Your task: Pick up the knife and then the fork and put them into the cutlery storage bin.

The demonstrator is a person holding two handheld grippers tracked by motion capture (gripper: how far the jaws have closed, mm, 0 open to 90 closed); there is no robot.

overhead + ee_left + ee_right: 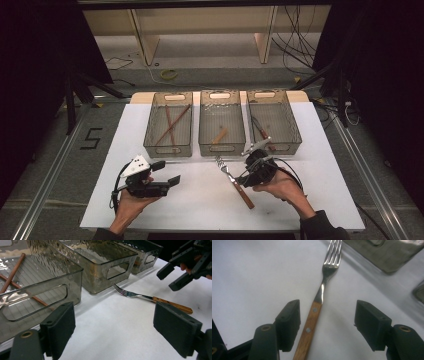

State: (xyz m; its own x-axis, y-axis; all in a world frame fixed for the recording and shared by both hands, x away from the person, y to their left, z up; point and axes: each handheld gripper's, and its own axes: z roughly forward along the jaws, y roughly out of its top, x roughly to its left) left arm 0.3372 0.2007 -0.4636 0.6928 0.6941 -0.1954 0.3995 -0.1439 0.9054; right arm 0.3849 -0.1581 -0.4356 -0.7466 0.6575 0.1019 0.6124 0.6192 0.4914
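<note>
High view: a person at a white-covered surface [200, 200] holds a black two-jaw set of tongs in each hand, with a steel fork with a riveted wooden handle [234, 181] lying flat on the surface between them, near its front half. The fork's tines point toward the row of three smoked, translucent plastic bins at the far side, and its handle slants toward the person's right.

The right tongs [254, 161] hang just above and beside the fork, jaws apart. In the right gripper view those tongs [327, 325] straddle the fork [322, 293], one jaw on each side of the wooden handle without touching it; the handle runs close to the left-hand jaw, and the tines reach toward the corner of a bin.

The left tongs [169, 174] are held well apart from the fork, jaws also apart and gripping nothing. In the left gripper view those tongs [125, 327] look across bare surface at the fork [150, 298], which lies just in front of the middle bin [110, 265].

The left bin [168, 127] holds thin reddish-brown sticks, crossed. The middle bin [221, 125] holds one short wooden-coloured piece. The right bin [274, 120] holds a dark-handled utensil; its kind cannot be told.
</note>
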